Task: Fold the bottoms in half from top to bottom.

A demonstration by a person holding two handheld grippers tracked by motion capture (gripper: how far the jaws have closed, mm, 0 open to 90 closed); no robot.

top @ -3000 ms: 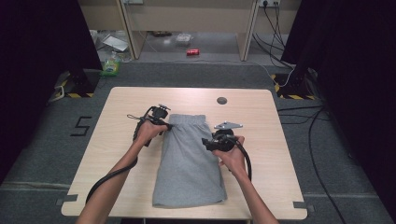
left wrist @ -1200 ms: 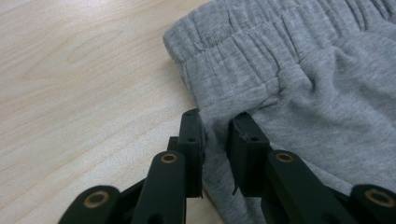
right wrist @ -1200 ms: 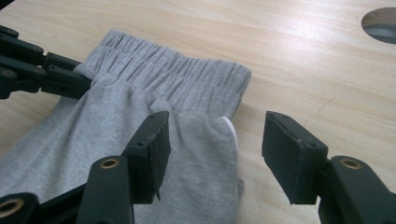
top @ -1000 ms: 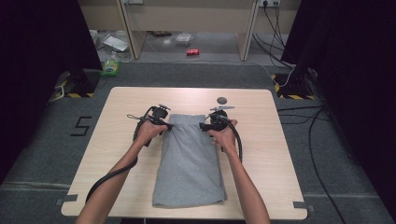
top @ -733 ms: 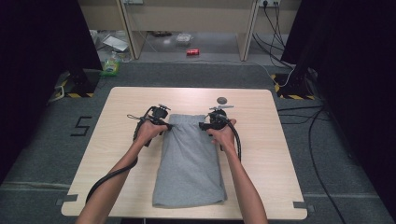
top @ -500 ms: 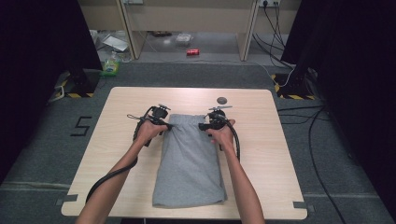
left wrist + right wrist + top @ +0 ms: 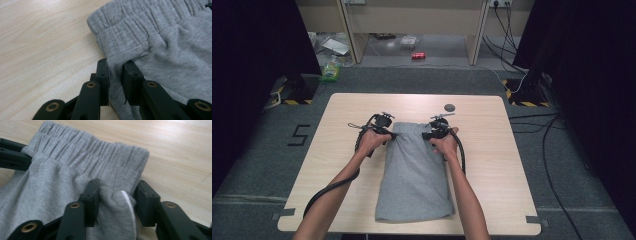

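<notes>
Grey sweat shorts (image 7: 414,175) lie folded on the wooden table (image 7: 492,150), with the elastic waistband (image 7: 130,32) at the far end. My left gripper (image 7: 389,134) is shut on the garment's left edge just below the waistband; in the left gripper view a thin fold of the cloth (image 7: 170,50) sits pinched in that gripper (image 7: 115,65). My right gripper (image 7: 428,135) is at the right edge under the waistband (image 7: 100,157). Its jaws have just been closing, and a bunched fold with a white lining is squeezed in this gripper (image 7: 116,187).
A small dark round disc (image 7: 450,106) lies on the table beyond the right hand. Black cables trail from both grippers toward the near edge. The other gripper's black jaws (image 7: 12,155) show at the left of the right gripper view.
The right hand moved from beside the garment to its waistband's right corner, sank a little, and its jaws closed on the cloth. The left gripper kept its hold in place.
</notes>
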